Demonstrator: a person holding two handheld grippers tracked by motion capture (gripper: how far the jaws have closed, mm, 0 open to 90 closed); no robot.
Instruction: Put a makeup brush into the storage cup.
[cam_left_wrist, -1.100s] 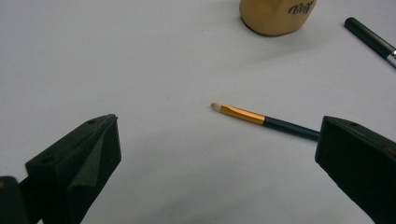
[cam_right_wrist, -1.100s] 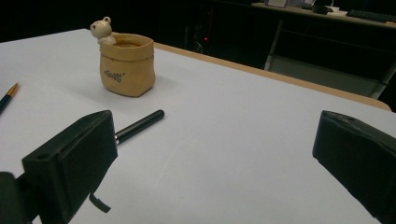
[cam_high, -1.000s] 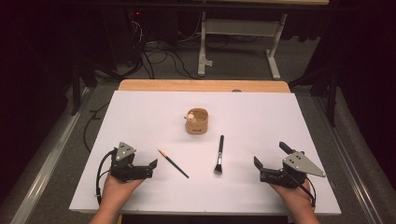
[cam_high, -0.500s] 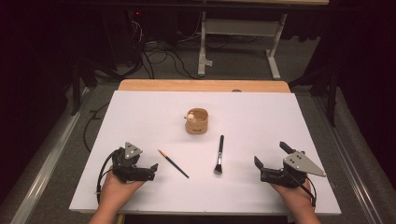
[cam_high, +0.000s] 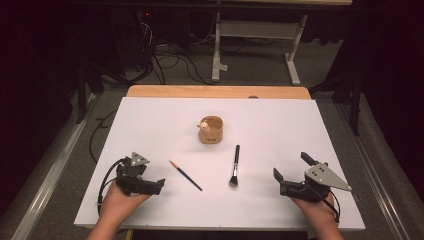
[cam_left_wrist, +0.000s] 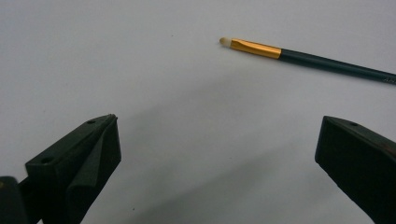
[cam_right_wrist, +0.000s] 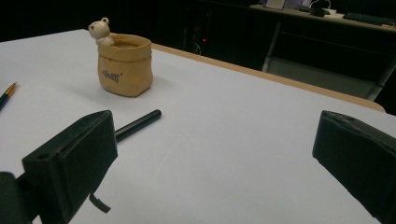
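On the white table top (cam_high: 150, 125) lie two brushes, and behind them stands a small tan pot (cam_high: 211, 131) with a little bear figure (cam_high: 204, 125) on its rim. The thin brush (cam_high: 185, 175) has a gold ferrule and a dark handle, and it lies slanted, its pale tip toward the far left. The make-up brush (cam_high: 234, 166) with the wide bristles lies nearly straight, its black handle pointing to the pot and its bristles toward the person.

The left gripper (cam_high: 154, 184) rests low near the front edge of the table, held by the left hand (cam_high: 120, 200). Its two black jaws are spread wide and they hold nothing. In the left gripper view the thin brush lies ahead of the jaws and a little to the right, apart from them (the tip is well past the jaw ends).

The right gripper (cam_high: 292, 169) is held by the right hand (cam_high: 317, 212) at the front right part of the table. Its jaws are also wide apart and empty. In the right gripper view the black handle of the make-up brush comes out from behind the left jaw, and the pot stands farther behind it. From the high view this gripper is near the make-up brush but does not touch it.

Both brushes lie flat on the table, between the two grippers, and the pot is upright.
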